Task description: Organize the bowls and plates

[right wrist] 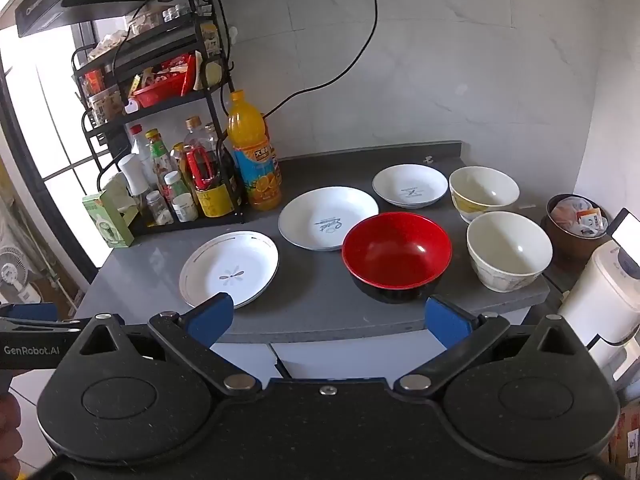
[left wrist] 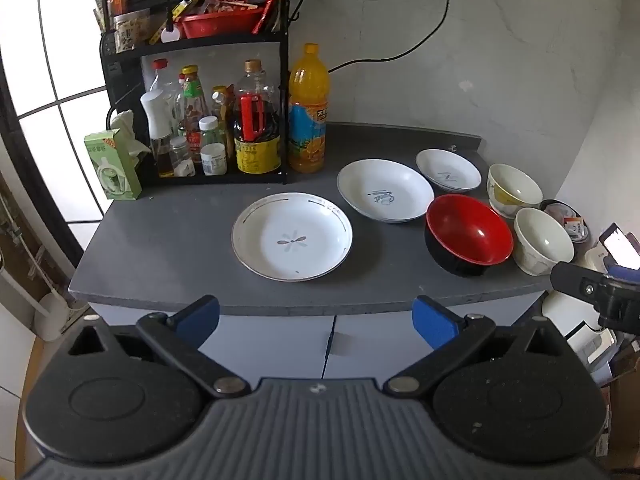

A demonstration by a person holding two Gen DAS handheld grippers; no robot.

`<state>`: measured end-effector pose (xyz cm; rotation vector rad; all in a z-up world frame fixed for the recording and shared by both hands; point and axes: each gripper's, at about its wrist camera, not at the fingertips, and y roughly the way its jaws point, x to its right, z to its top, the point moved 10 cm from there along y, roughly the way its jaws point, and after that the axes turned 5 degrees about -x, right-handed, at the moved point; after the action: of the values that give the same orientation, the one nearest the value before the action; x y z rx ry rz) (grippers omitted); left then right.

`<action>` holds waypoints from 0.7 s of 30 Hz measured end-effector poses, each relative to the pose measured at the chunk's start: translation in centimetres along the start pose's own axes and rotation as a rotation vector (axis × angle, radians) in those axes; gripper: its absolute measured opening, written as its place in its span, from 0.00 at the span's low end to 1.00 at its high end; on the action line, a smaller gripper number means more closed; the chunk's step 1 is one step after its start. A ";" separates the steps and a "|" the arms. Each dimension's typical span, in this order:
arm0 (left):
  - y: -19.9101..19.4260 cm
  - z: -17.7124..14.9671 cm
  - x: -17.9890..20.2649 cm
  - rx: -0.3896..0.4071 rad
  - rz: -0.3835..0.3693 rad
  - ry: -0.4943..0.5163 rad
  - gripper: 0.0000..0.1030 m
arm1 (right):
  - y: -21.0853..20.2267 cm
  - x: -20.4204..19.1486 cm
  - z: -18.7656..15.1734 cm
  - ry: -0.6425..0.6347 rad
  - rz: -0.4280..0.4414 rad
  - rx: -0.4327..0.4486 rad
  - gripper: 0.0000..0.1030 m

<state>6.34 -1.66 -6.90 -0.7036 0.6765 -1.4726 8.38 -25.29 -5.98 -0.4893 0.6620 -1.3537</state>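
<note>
On the grey counter [left wrist: 168, 248] lie a flower-patterned plate [left wrist: 292, 237] [right wrist: 229, 269], a larger white plate [left wrist: 385, 196] [right wrist: 328, 218] and a small white dish [left wrist: 448, 170] [right wrist: 410, 186]. A red-and-black bowl [left wrist: 469, 234] [right wrist: 397, 255] and two cream bowls [left wrist: 514, 190] [left wrist: 543, 240] [right wrist: 483, 192] [right wrist: 509, 250] stand to the right. My left gripper [left wrist: 316, 318] is open and empty, in front of the counter edge. My right gripper [right wrist: 328, 318] is open and empty, just before the red bowl.
A black rack [left wrist: 200, 44] with sauce bottles and an orange juice bottle [left wrist: 308, 108] stand at the back left. A green box [left wrist: 112, 164] sits at the left edge. A dark pot of packets [right wrist: 576, 220] and a white appliance [right wrist: 604, 300] stand right of the counter.
</note>
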 end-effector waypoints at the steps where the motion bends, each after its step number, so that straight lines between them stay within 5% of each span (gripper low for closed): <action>1: 0.0 0.0 0.0 -0.002 -0.003 0.004 0.99 | 0.0 0.1 -0.1 0.004 0.002 -0.001 1.00; 21: -0.7 -0.1 -1.2 -0.015 0.015 -0.014 0.99 | -0.1 -0.8 -0.2 -0.013 0.027 -0.017 1.00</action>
<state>5.88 -0.40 -6.47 -0.7181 0.6810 -1.4484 8.15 -24.53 -5.93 -0.5009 0.6680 -1.3190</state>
